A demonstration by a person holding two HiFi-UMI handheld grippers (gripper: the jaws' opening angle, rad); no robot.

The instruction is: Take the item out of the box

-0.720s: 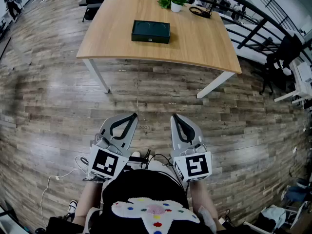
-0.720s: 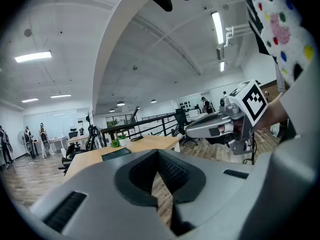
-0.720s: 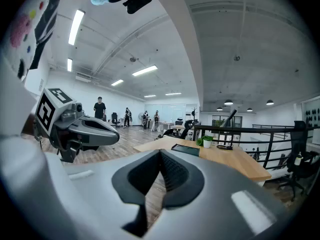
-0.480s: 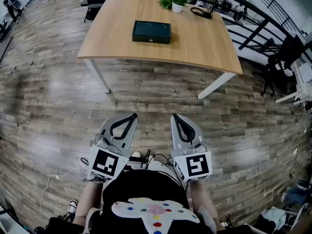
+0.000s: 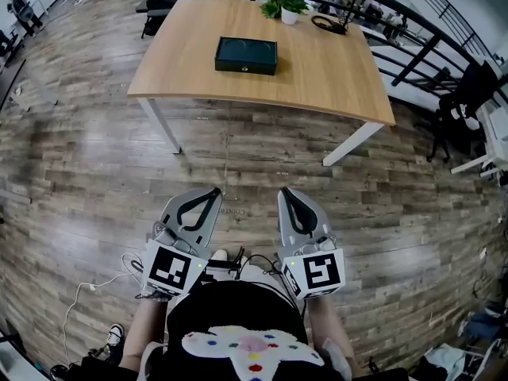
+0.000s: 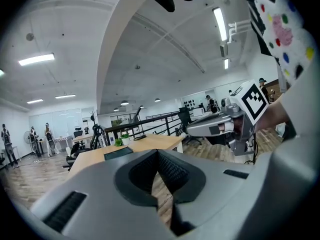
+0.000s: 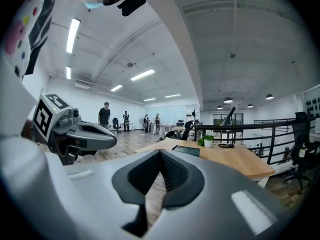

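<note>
As box [image 5: 246,55] sits apart, left tongs [image 5: 213,191], right tongs [image 5: 284,192] closed, empty.

Box [image 5: 246,55] on table [image 5: 337,74], plant [image 5: 286,8] behind

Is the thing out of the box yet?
Not yet, nothing is done. The dark box looks closed on the table, ahead. The left gripper and right gripper are shut, empty, over the floor. Still to do: reach it, open it, lift the item out.
</note>
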